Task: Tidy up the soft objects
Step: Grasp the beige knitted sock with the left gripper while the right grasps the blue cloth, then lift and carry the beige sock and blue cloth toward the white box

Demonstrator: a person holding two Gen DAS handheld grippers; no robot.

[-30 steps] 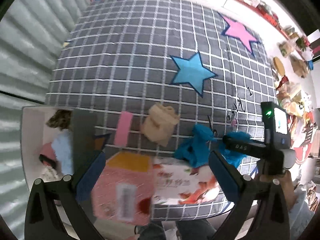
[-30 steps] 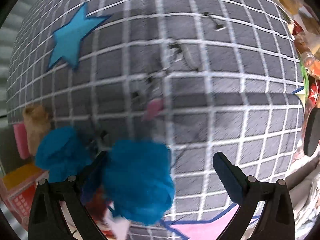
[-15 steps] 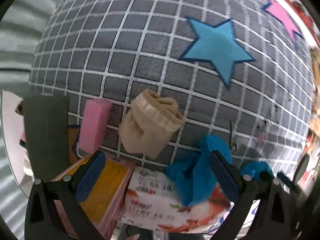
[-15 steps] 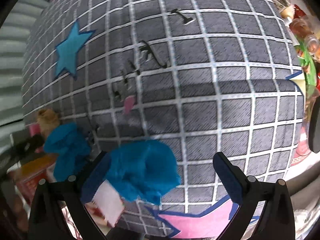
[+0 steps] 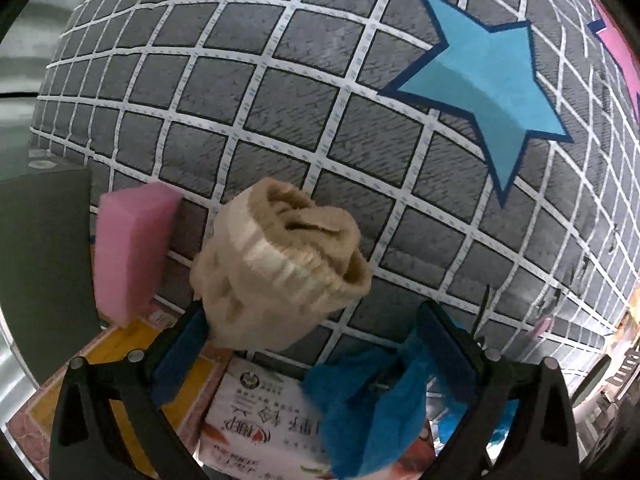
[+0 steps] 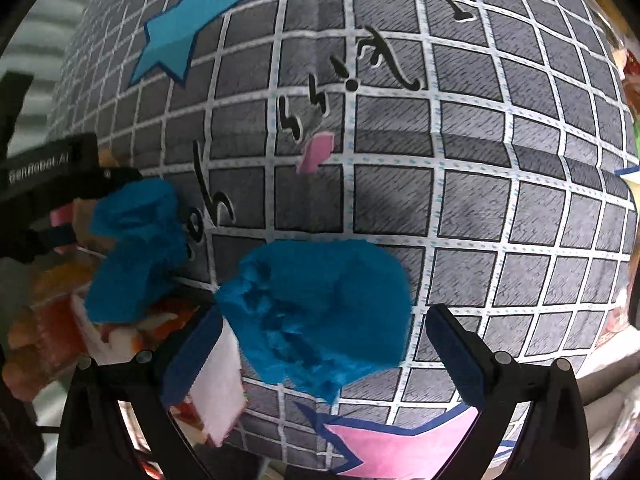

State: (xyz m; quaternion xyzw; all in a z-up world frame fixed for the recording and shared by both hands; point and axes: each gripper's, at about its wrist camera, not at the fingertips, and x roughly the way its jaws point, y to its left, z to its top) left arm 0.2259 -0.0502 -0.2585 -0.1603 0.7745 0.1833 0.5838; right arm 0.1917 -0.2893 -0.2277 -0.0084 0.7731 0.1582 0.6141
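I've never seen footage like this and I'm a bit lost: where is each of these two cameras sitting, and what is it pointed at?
Left wrist view: mounted on the left gripper, looking forward between its open blue-padded fingers at a beige rolled cloth and pink sponge.
Right wrist view: mounted on the right gripper, fingers open, facing a blue crumpled cloth; the left gripper's black body shows at the left edge.
Shared: the grey checked blanket, its blue star and a second blue cloth.

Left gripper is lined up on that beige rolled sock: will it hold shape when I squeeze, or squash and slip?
The beige rolled sock looks like bundled knit with a ribbed cuff, so it will probably compress rather than resist. The fabric looks grippy, so slipping seems unlikely. Its rounded shape might roll if nudged by the left gripper, whose fingers stand open.
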